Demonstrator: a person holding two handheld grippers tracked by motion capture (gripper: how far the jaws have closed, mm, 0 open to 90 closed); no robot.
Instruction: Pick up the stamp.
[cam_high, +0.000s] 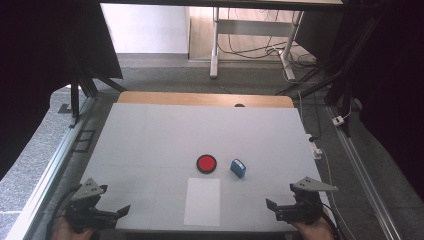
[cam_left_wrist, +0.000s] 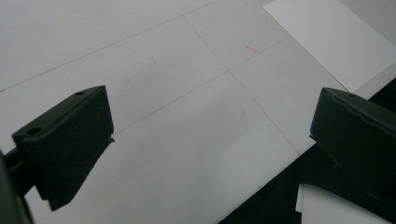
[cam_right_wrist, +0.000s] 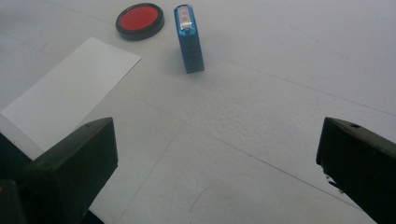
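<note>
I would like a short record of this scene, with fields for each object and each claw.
surface: white table
red item: round red ink pad in a black case, uncovered
blue item: blue stamp, right of the pad, apart from it
paper: white sheet, near the front edge
left claw: open, holding nothing
right claw: open, holding nothing

The white worktop (cam_right_wrist: 289, 107) looks matt and faintly grainy, scored with thin seams, with a bare wooden strip (cam_high: 205, 98) at its far edge. The white rectangular paper sheet (cam_right_wrist: 65, 98) lies flat, smooth and dull. The round red ink pad (cam_right_wrist: 139, 21) has a glossy black plastic rim. The blue rectangular plastic stamp (cam_right_wrist: 189, 39) shines slightly. The fingers (cam_right_wrist: 70, 172) are matt black plastic.
</note>
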